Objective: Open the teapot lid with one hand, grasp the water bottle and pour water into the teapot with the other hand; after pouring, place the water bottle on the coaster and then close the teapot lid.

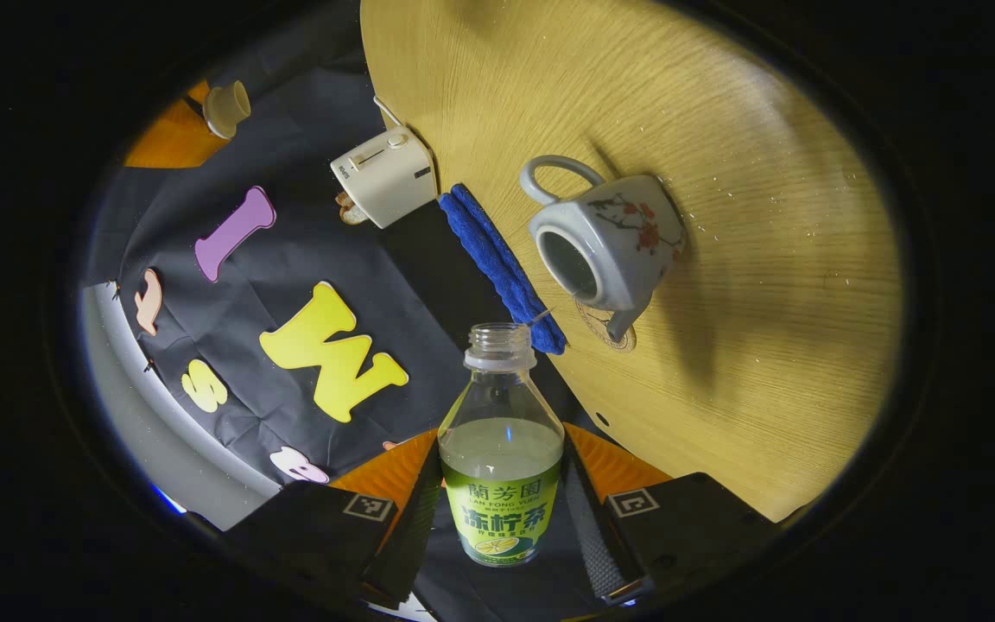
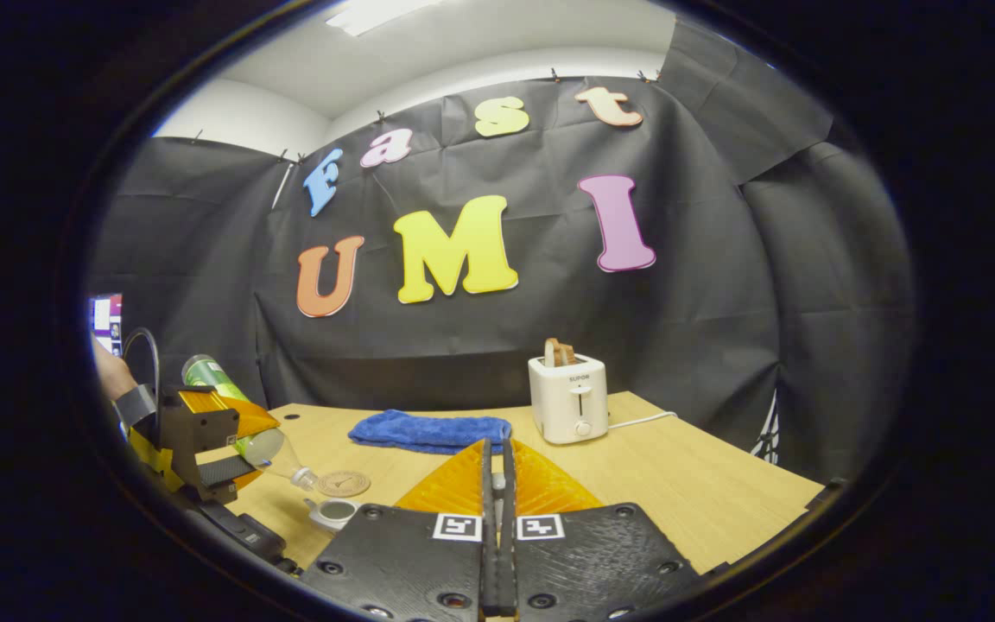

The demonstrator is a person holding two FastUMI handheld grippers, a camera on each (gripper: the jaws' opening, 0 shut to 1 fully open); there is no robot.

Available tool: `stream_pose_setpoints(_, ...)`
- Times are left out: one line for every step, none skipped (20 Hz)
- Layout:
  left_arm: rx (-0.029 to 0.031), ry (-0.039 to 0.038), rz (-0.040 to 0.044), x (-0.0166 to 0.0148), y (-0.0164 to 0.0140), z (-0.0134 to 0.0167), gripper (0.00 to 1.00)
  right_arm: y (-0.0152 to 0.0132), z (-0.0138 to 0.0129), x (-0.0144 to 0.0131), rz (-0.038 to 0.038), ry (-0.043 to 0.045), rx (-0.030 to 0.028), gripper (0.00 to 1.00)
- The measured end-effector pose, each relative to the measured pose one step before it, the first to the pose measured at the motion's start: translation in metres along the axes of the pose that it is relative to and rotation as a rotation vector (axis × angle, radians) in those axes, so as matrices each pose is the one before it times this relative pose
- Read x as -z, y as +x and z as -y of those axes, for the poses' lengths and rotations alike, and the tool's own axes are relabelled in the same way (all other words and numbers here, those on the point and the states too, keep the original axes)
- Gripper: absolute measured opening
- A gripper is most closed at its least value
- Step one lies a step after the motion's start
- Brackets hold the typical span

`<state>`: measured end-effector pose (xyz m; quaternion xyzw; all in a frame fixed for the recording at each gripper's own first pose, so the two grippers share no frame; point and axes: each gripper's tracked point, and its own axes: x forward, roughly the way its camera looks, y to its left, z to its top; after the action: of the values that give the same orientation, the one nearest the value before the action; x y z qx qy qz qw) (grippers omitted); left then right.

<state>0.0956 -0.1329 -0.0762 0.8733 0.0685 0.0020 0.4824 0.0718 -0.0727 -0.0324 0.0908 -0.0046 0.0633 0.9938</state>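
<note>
Gripping water bottle at label, left gripper has both fingers pressed on its sides; bottle uncapped, tilted, neck aimed toward open teapot on wooden table. Coaster just beside teapot, partly under spout. Blue towel and toaster near table edge. Right gripper raised above table, fingers pressed together; whether teapot lid sits pinched between them, cannot tell.

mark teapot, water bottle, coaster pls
White ceramic teapot with red blossom print [image 1: 627, 238], left gripper view: on its painted side wall.
Clear plastic water bottle with green label [image 1: 502, 449], left gripper view: on its body.
Round tan coaster [image 2: 344, 483], right gripper view: on its face.
</note>
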Motion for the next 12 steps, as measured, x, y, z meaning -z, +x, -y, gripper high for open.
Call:
stream_pose_setpoints(-0.00543, 0.00529, -0.00102, -0.00079, -0.00104, -0.00128, 0.75, 0.00077, 0.00052, -0.00019, -0.00183, 0.00005, 0.00010, 0.00)
stream_pose_setpoints(0.00184, 0.00060, 0.00290, -0.00085, 0.00064, 0.00123, 0.75, -0.00081, 0.00043, 0.00104, -0.00079, 0.00062, 0.00052, 0.00)
stream_pose_setpoints(-0.00070, 0.00142, 0.00282, -0.00136, 0.00025, 0.00057, 0.75, -0.00010, 0.00059, 0.00005, -0.00146, -0.00107, 0.00364, 0.00)
stream_pose_setpoints(-0.00151, 0.00003, 0.00122, 0.00038, 0.00022, -0.00182, 0.75, 0.00132, 0.00078, 0.00134, -0.00518, -0.00346, 0.00278, 0.00)
stream_pose_setpoints(-0.00164, -0.00078, 0.00502, -0.00181, 0.00033, -0.00047, 0.75, -0.00083, 0.00029, 0.00006, -0.00072, 0.00028, 0.00053, 0.00)
stream_pose_setpoints(-0.00090, -0.00550, 0.00522, -0.00037, -0.00033, 0.00009, 0.75, -0.00007, 0.00036, -0.00016, 0.00063, 0.00240, 0.00185, 0.00)
stream_pose_setpoints(0.00149, -0.00388, -0.00035, -0.00023, 0.00012, 0.00134, 0.75, 0.00079, -0.00052, -0.00009, -0.00300, -0.00123, -0.00040, 0.00)
stream_pose_setpoints(-0.00155, 0.00089, -0.00291, 0.00028, -0.00048, -0.00100, 0.75, 0.00001, 0.00009, 0.00103, -0.00080, -0.00128, -0.00016, 0.00)
stream_pose_setpoints(-0.00052, 0.00280, 0.00195, -0.00035, -0.00084, 0.00031, 0.75, -0.00011, 0.00015, -0.00018, -0.00078, -0.00038, 0.00077, 0.00)
stream_pose_setpoints(-0.00207, 0.00197, 0.00153, -0.00090, 0.00081, -0.00007, 0.75, 0.00076, -0.00010, 0.00099, -0.00252, -0.00139, 0.00080, 0.00)
stream_pose_setpoints(0.00117, 0.00050, 0.00008, 0.00030, -0.00067, 0.00036, 0.75, 0.00048, -0.00100, 0.00094, -0.00438, -0.00241, -0.00280, 0.00)
stream_pose_setpoints(0.00104, -0.00103, 0.00180, 0.00025, 0.00073, 0.00040, 0.75, -0.00086, -0.00043, 0.00173, -0.00416, -0.00153, -0.00201, 0.00)
